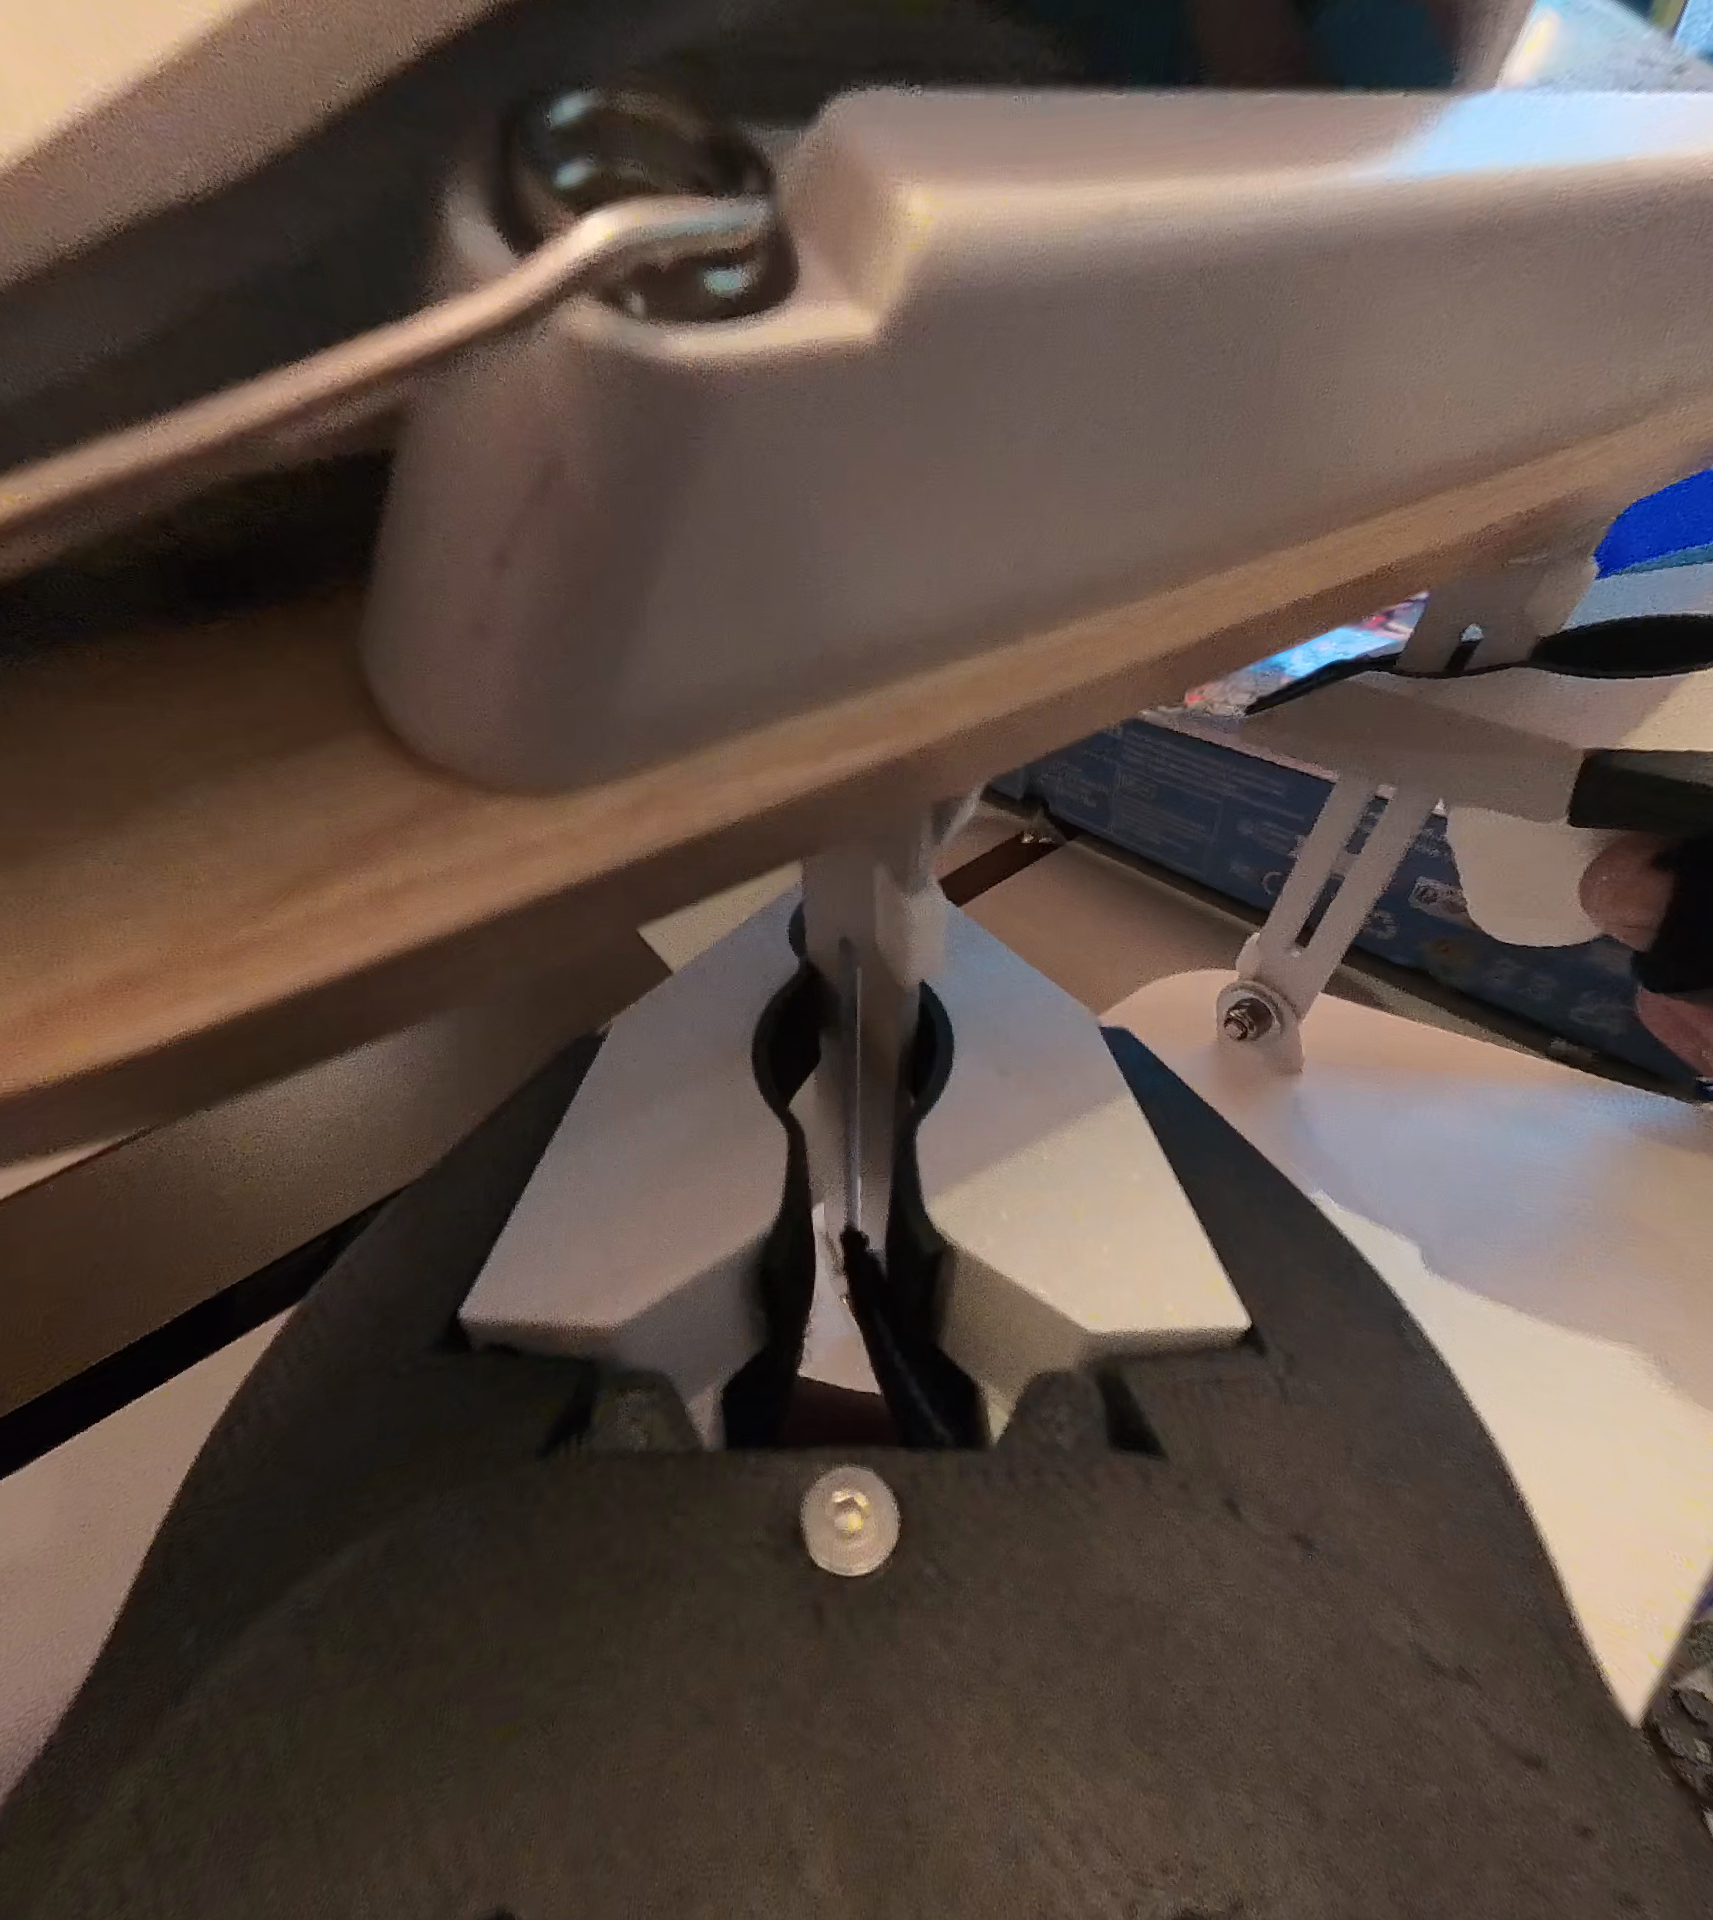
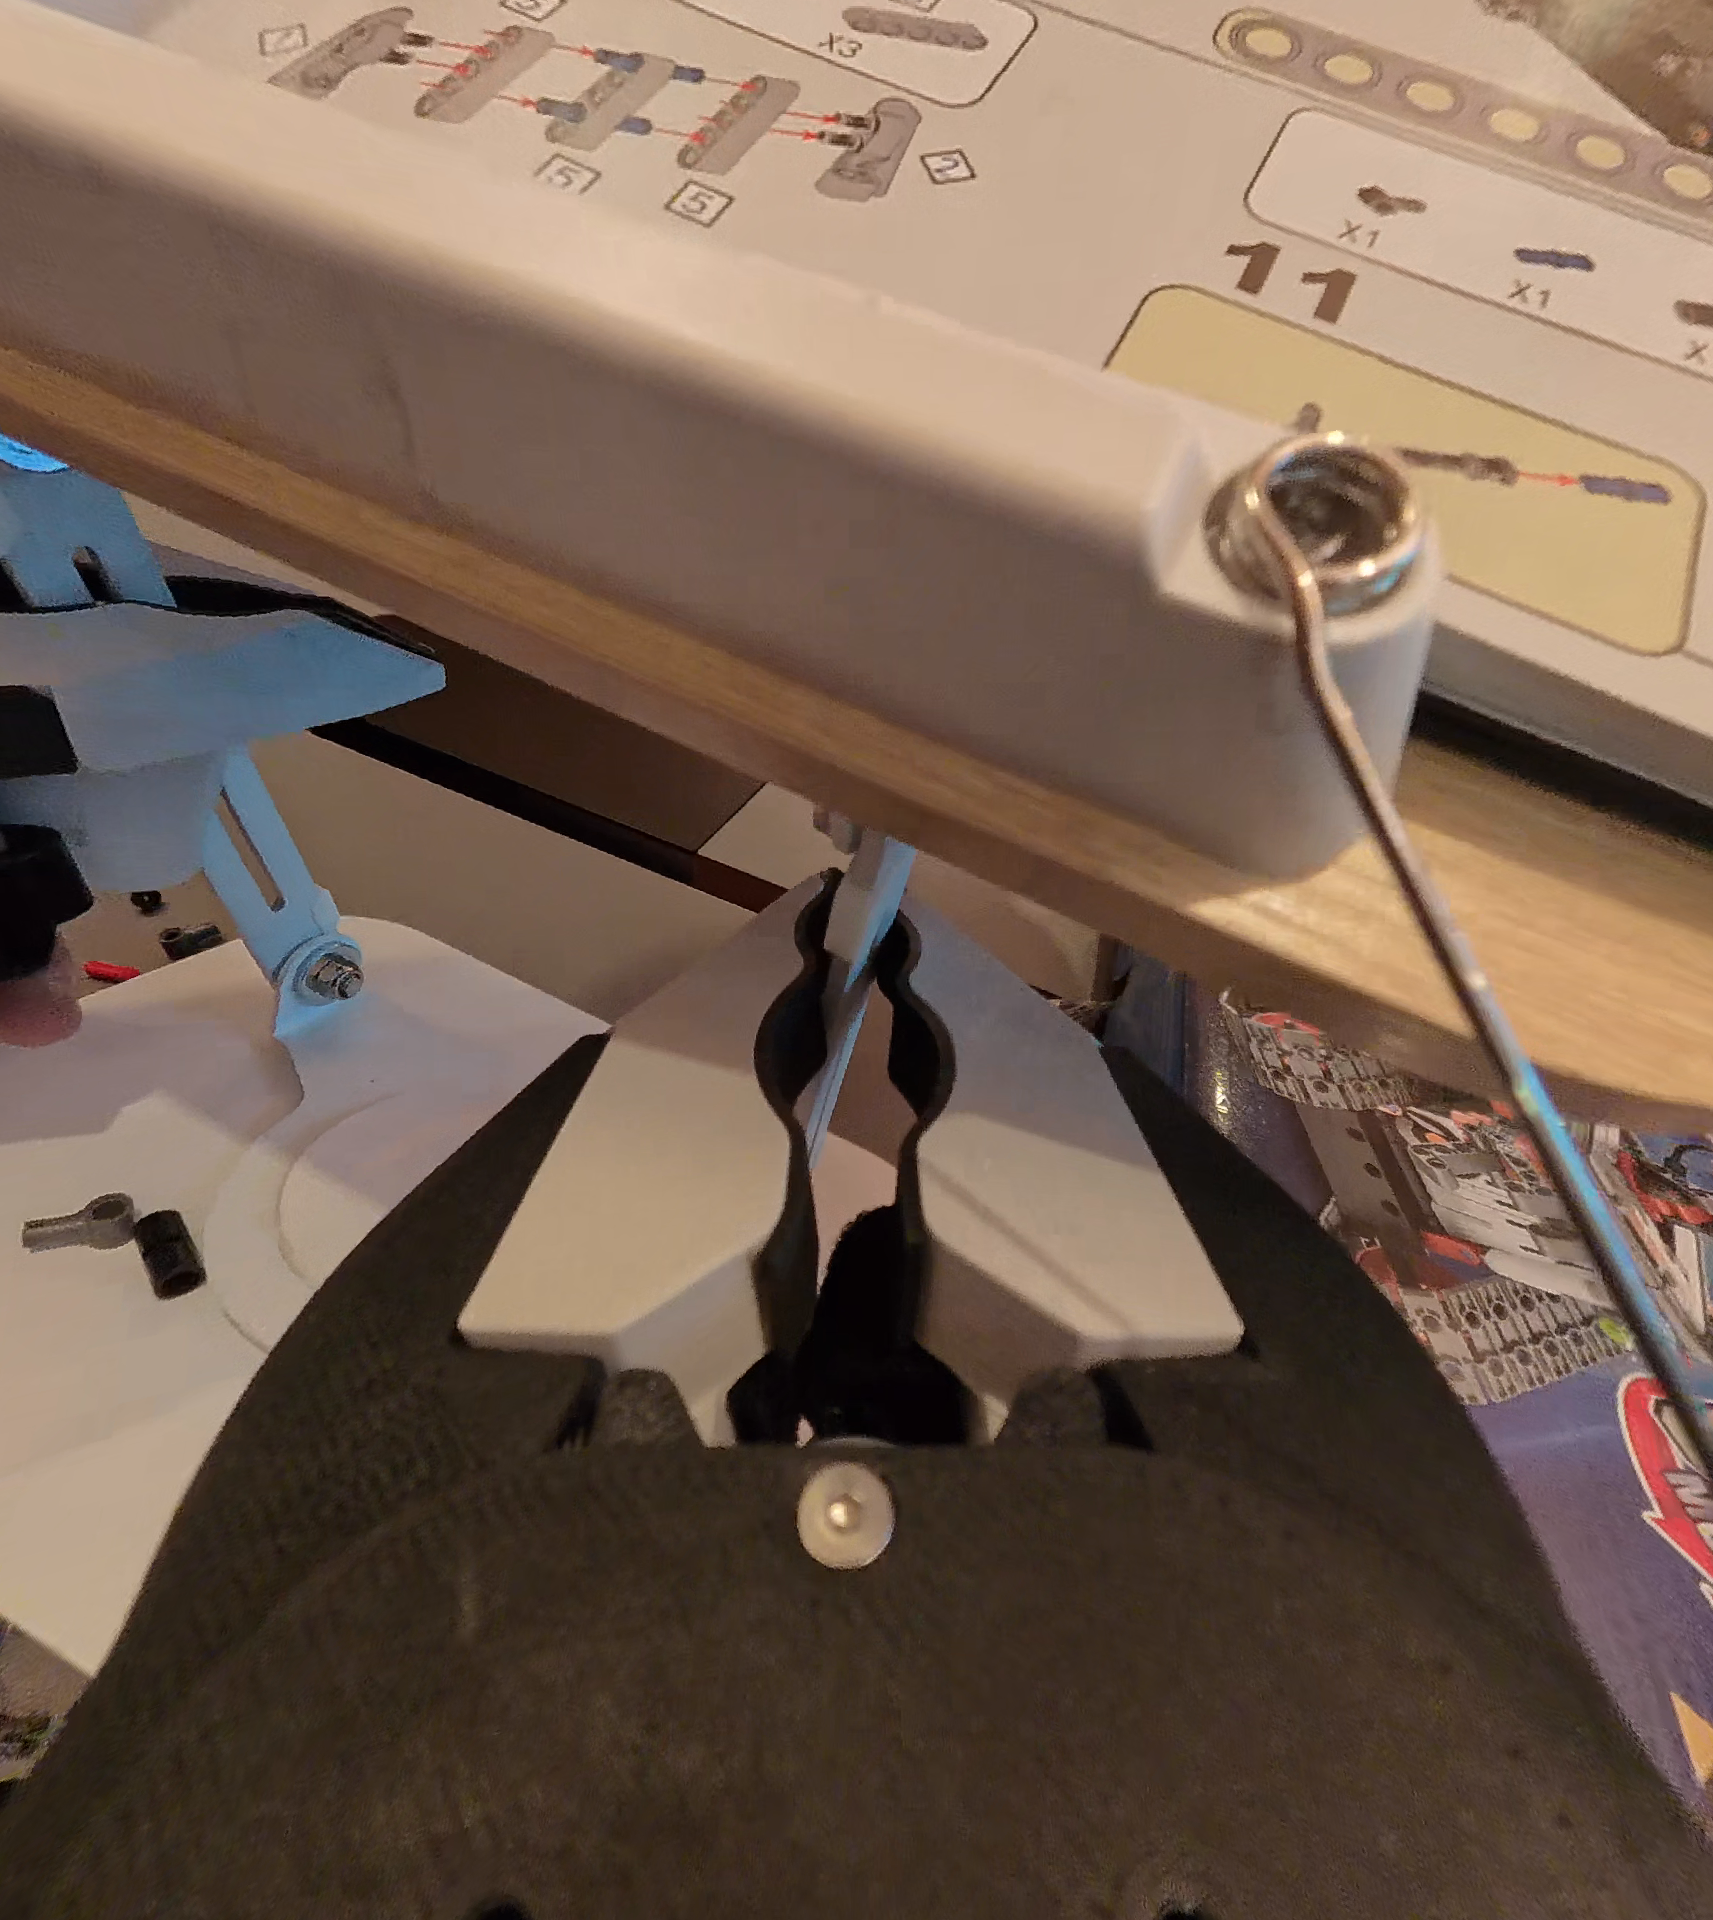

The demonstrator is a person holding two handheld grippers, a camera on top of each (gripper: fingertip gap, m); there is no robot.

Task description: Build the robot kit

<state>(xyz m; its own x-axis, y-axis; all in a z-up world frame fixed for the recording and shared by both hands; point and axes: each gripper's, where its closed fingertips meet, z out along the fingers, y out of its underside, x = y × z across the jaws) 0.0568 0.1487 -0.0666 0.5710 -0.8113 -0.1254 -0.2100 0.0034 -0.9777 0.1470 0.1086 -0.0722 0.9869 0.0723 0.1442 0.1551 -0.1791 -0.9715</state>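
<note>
Jaws of your left gripper (image 1: 857,1091) are pinched on a white strut (image 1: 867,935) beneath the wooden stand (image 1: 208,883). Your right gripper (image 2: 847,1060) likewise clamps a second white strut (image 2: 878,883). An instruction booklet (image 2: 1039,208) rests on the stand, and small plastic pieces (image 2: 161,1257) lie nearby.

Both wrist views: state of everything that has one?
left gripper: shut on left strut
right gripper: shut on right strut
wooden board: tilted
booklet: open
page wire: swung down past the board edge
grey connector: lying loose on white plate
black sleeve: lying loose beside it
</note>
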